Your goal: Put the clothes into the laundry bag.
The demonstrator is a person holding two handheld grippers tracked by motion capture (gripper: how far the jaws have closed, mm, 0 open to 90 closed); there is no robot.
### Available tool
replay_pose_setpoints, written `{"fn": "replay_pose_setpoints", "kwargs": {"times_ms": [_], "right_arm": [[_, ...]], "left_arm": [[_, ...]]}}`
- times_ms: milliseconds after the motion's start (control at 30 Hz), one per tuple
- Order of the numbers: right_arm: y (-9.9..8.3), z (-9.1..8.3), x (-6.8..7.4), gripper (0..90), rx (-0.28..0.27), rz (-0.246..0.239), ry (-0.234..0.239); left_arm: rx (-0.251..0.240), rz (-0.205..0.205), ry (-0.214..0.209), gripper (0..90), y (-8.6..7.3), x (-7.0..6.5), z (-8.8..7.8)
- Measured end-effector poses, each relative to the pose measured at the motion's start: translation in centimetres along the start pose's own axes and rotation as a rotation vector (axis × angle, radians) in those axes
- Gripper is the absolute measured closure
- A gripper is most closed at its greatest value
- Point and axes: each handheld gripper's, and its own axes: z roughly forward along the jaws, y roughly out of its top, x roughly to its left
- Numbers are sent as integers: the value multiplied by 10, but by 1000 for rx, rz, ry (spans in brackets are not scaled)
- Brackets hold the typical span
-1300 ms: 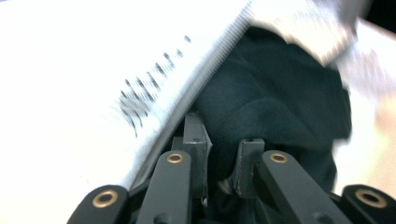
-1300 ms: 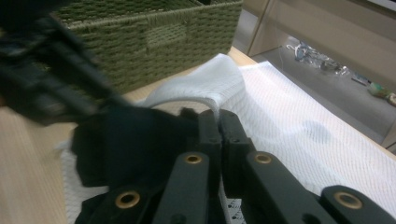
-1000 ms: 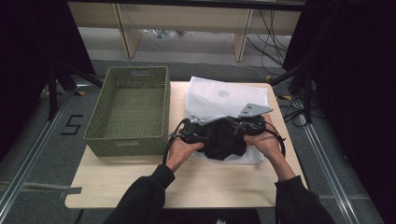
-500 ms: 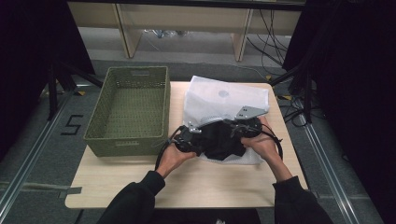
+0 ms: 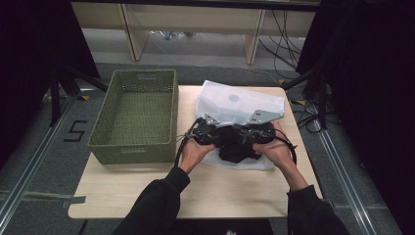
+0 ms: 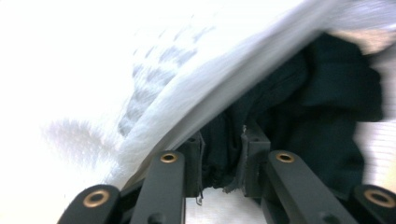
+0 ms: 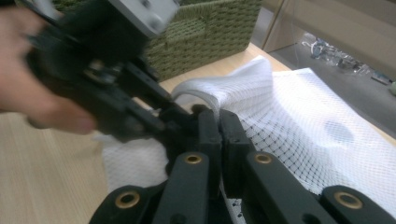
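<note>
Black cloth, high view: a dark garment [image 5: 234, 147] lies bunched on a white mesh bag [image 5: 240, 105] at the right half of the worktop [image 5: 132, 193], between both hands.
Tools, high view: left tool [image 5: 221, 137] and right tool [image 5: 241, 137] meet tip to tip over the garment, equally near it; a green basket [image 5: 134, 115] stands well apart to the left.
Left tool view: the left tool [image 6: 223, 156] has just been closing; its narrow jaws pinch a fold of garment [image 6: 299, 102] under the lifted bag edge [image 6: 210, 88].
Right tool view: the right tool [image 7: 219, 123], jaws pressed together, grips the bag's white rim [image 7: 198, 95]; mesh [image 7: 317, 130] spreads to the right.
Key relation: the garment lies just inside the bag mouth, the opening between the tools.
</note>
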Motion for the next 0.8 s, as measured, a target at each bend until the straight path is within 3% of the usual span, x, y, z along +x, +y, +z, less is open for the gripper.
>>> {"fn": "replay_pose_setpoints", "kwargs": {"times_ms": [67, 200, 267, 333, 433, 500, 667, 700, 733, 800], "right_arm": [[-2, 2, -1, 896, 2, -6, 0], [-4, 4, -3, 896, 8, 5, -2], [-4, 3, -3, 896, 10, 7, -6], [-4, 2, -3, 896, 12, 4, -7], [-3, 3, -2, 895, 14, 1, -3], [-3, 3, -2, 895, 16, -2, -1], [-4, 5, -1, 895, 14, -3, 1], [-4, 5, -1, 895, 12, -6, -2], [-4, 6, -1, 895, 14, -2, 1], [-3, 5, -1, 895, 11, -9, -6]], "left_arm": [[6, -64, -30, 693, -9, 3, 6], [39, -52, -33, 508, -18, 1, -3], [26, -42, -54, 441, -20, -2, -12], [31, -28, -83, 319, -22, -7, -16], [52, 19, -87, 200, -28, -17, -15], [67, 23, -83, 152, -31, -22, -8], [81, 34, -24, 176, -33, -28, 15], [79, 37, -1, 275, -33, -27, 16], [66, 50, 11, 458, -32, -26, 17], [53, 50, 26, 670, -28, -24, 16]]}}
